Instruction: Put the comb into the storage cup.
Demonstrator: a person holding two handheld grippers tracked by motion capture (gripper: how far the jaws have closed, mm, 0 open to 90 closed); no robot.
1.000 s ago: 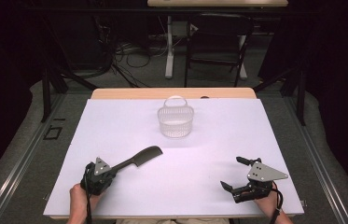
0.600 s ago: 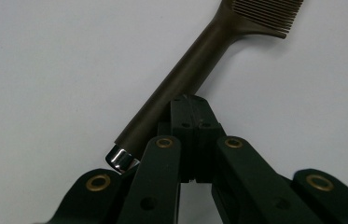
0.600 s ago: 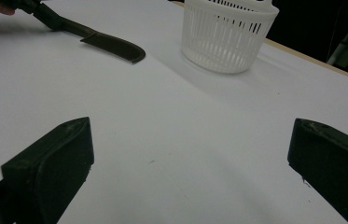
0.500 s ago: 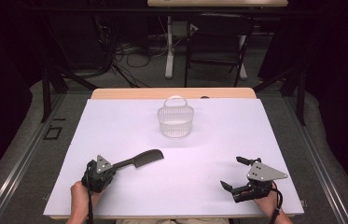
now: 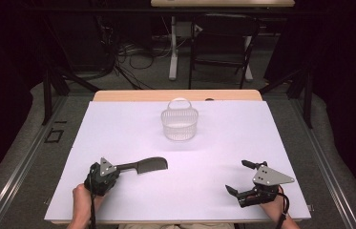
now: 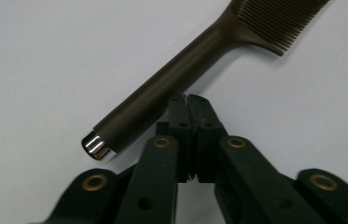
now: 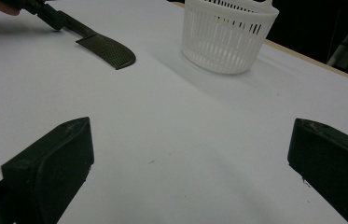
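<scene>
Two parts of the comb (image 6: pixel 195 70) are cut off in the left gripper view: the far end of its toothed head runs out at the top edge, and a stretch of the handle's underside is hidden behind the left gripper (image 6: pixel 189 100). Whether the jaws' tips touch the handle cannot be made out; they are pressed together with nothing between them, just beside it. Since the earlier frames, nothing is seen to have shifted: comb, basket (image 5: pixel 180 124) and both hands are found where they were. The comb is a dark brown one with a round, smooth handle capped in bright metal and a broad head of fine teeth. It is laid flat near the worktop's (image 5: pixel 223 143) front-left corner, head pointed toward the middle. The right gripper (image 5: pixel 238 177) is held near the front-right corner, its jaws spread wide and empty. The white slotted basket is stood near the far edge, well apart from the comb.
</scene>
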